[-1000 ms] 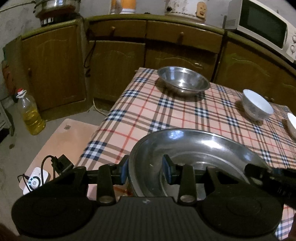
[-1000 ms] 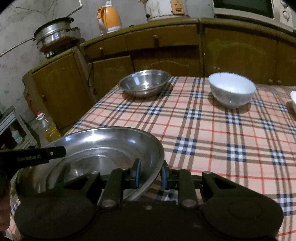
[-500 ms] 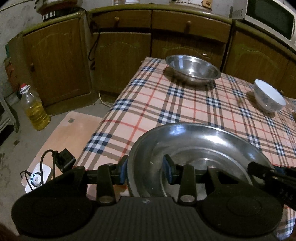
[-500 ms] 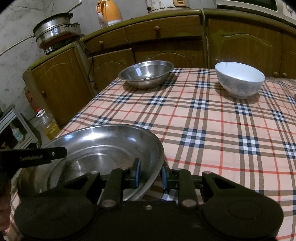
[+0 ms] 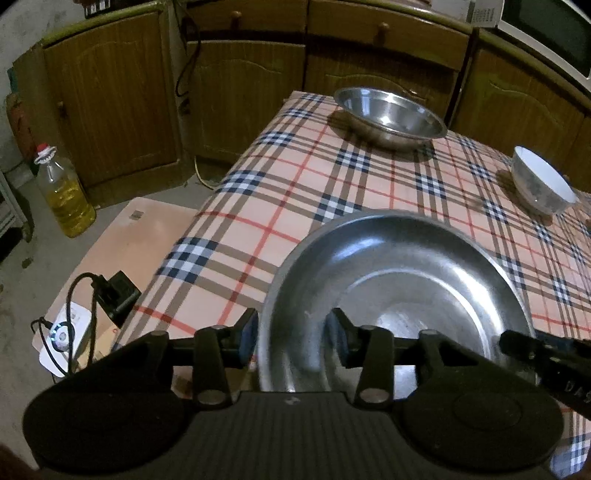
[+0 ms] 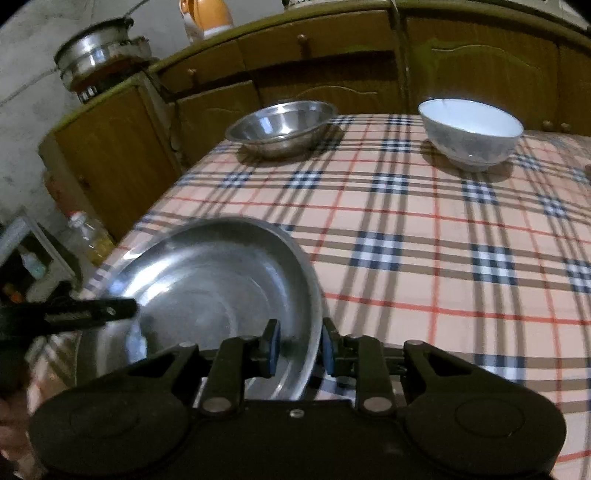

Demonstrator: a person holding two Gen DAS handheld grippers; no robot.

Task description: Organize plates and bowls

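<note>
A large steel basin is held above the plaid table's near left corner; it also shows in the right wrist view. My left gripper straddles its left rim, shut on it. My right gripper is shut on its right rim. A smaller steel bowl sits at the table's far left corner, and shows in the right wrist view. A white bowl stands at the right, also in the right wrist view.
The plaid tablecloth covers the table. Wooden cabinets line the back. An oil bottle and a power strip with a charger are on the floor to the left. A steel pot and an orange kettle stand on the counter.
Both grippers have risen and moved forward with the large basin; the far steel bowl and white bowl have stayed in place.
</note>
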